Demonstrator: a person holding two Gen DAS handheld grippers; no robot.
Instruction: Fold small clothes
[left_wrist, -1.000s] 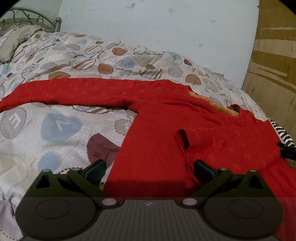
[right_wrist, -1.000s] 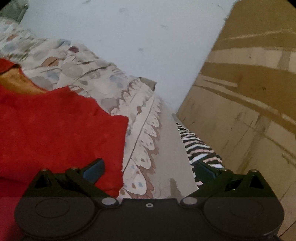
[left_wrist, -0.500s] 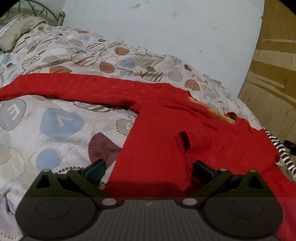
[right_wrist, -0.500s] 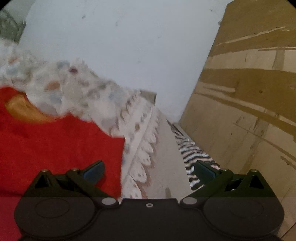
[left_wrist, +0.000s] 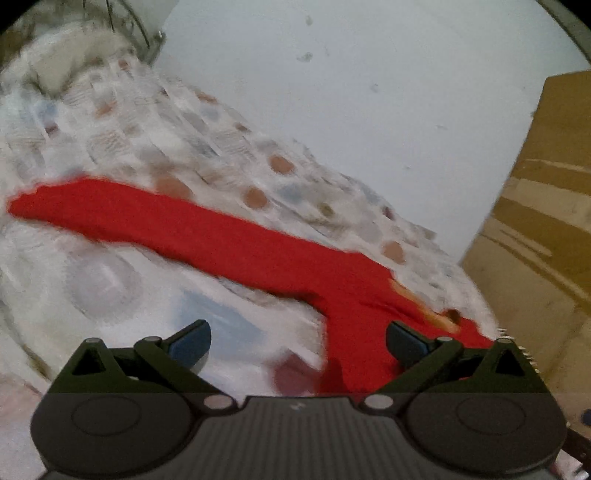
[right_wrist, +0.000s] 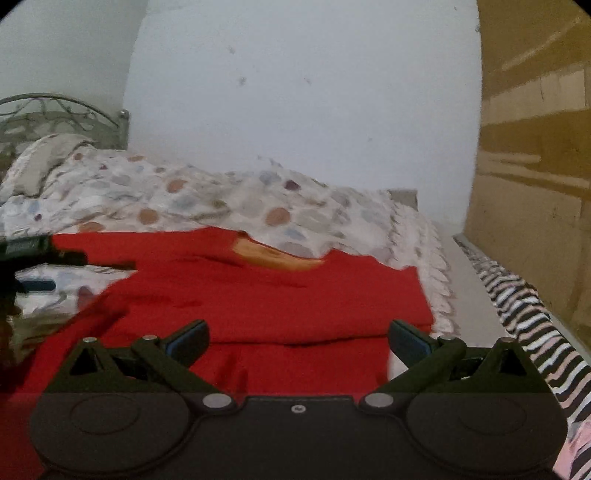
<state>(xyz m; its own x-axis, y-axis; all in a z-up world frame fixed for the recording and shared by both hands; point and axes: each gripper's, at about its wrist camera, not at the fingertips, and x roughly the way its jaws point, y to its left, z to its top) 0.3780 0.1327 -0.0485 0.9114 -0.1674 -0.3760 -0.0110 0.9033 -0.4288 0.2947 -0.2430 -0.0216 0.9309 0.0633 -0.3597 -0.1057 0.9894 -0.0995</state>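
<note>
Left claw (left_wrist: 297, 341): jaws spread wide, released, nothing between them. Red sweater (left_wrist: 354, 317) lies just ahead; its body passes under the claw's right finger, while the left finger sits over bare quilt (left_wrist: 110, 280). One long sleeve (left_wrist: 147, 218) runs flat away to the far left across the bed. This view is motion-blurred; fine texture unreadable.

Right claw (right_wrist: 297, 341): jaws likewise apart, gripping nothing. Sweater (right_wrist: 295, 295) lies directly below and ahead, filling the gap between the fingers. A folded edge crosses just beyond the fingertips; orange inner neckline (right_wrist: 280, 256) further on. Fabric looks soft, matte, knit.

Quilt: pale, printed with rounded brown, blue and grey patches, scalloped border at right. Zebra-striped cloth (right_wrist: 524, 317) along the bed's right side. Beyond: pillow (right_wrist: 40, 162), metal scroll headboard (right_wrist: 55, 114), pale wall (right_wrist: 295, 92), brown wood panel (right_wrist: 535, 147). No legible writing.
</note>
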